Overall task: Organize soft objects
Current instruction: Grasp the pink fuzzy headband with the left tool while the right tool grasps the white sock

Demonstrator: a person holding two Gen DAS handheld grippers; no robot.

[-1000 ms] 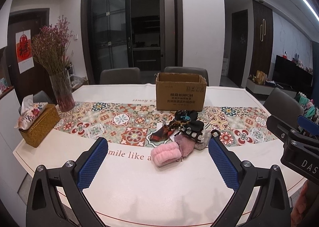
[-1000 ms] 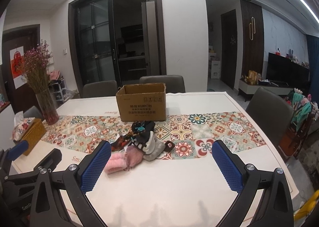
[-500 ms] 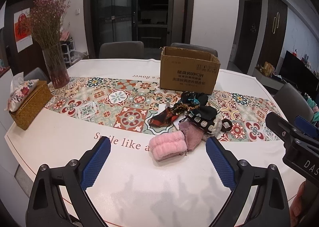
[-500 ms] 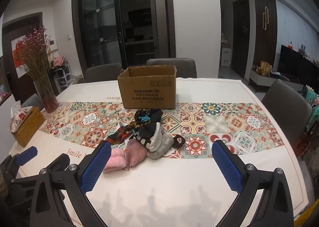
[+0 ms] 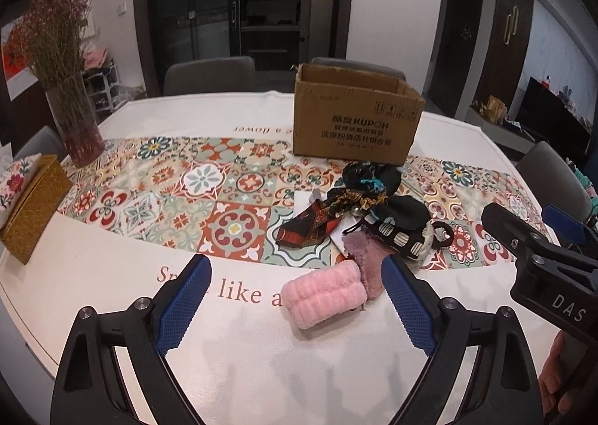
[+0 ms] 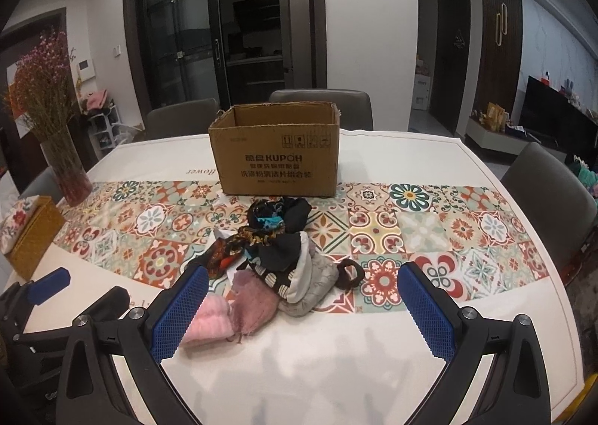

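Two claws are hovering over a white desk [image 5: 112,275] with a colourful tile-patterned runner across its middle. The left claw [image 5: 295,298] is standing spread, its jaws having just been closing a little with nothing pinched between them; the fluffy pale pink rolled cloth [image 5: 323,294] is lying on the desk in the gap ahead of its blue ribbed pads [image 5: 183,309], touching neither. The right claw [image 6: 302,309] is also standing spread and empty, its left blue pad [image 6: 179,313] covering part of the same pink roll in its own view. Behind the roll a heap of soft things is sitting on the runner: a dusty mauve plush piece [image 5: 364,260] touching the roll, a black pouch with pale oval prints [image 5: 400,227], a dark red and black patterned scarf [image 5: 310,227], a grey quilted pouch [image 6: 317,279] and a dark bundle with teal and gold patches [image 5: 366,182]. Just beyond the heap an open brown cardboard box with printed lettering [image 5: 355,126] is standing upright. At the far left a glass vase of dried pink flowers [image 5: 74,126] and a woven yellow tissue box with a floral cover [image 5: 30,200] are resting well apart from the heap
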